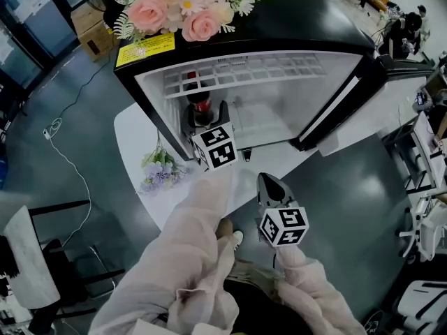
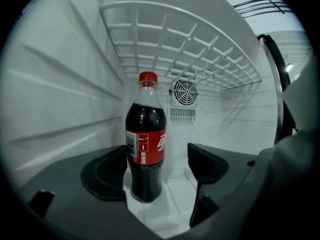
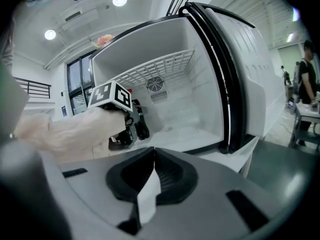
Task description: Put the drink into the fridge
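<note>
Right tongs (image 1: 269, 185), head view: nearest, outside fridge (image 1: 279, 110), before its open front.
Left tongs (image 1: 204, 117), head view: inside fridge, at drink (image 1: 200, 98).
Left gripper view: released, jaws flanking upright drink on fridge floor.
Right gripper view: clenched, empty.
Drink handling: likely heavy, stiff, slick; best held at label.

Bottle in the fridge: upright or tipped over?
Upright. The bottle stands on its base on the fridge floor, between the left gripper's open jaws.

Bottle label (image 2: 145, 151) print illegible
</note>
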Available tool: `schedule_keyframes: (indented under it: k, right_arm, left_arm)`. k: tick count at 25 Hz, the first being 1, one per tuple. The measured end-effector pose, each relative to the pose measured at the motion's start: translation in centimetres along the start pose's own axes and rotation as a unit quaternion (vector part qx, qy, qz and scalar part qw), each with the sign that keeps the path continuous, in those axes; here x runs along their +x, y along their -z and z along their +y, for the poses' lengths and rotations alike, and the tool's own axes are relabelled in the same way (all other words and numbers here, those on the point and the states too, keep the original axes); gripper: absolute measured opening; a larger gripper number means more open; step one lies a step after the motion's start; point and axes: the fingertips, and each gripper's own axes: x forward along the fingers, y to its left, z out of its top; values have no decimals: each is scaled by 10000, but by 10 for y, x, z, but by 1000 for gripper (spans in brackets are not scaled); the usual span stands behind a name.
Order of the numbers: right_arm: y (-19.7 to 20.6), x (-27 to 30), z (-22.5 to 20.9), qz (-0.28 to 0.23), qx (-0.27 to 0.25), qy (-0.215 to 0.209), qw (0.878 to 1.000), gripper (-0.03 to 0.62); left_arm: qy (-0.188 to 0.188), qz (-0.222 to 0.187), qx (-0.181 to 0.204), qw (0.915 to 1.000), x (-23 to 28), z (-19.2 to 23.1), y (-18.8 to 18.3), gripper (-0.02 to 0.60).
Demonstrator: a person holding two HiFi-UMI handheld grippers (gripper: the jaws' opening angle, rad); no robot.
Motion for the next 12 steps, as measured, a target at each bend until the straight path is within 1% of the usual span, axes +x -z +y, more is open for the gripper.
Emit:
schedule_keyframes:
  k: [12]
  right_arm:
    - [1,-25,11,-149,-89,63,9998,12]
  left_arm:
    - [261,-19,78,9996,-34,-5,4,374]
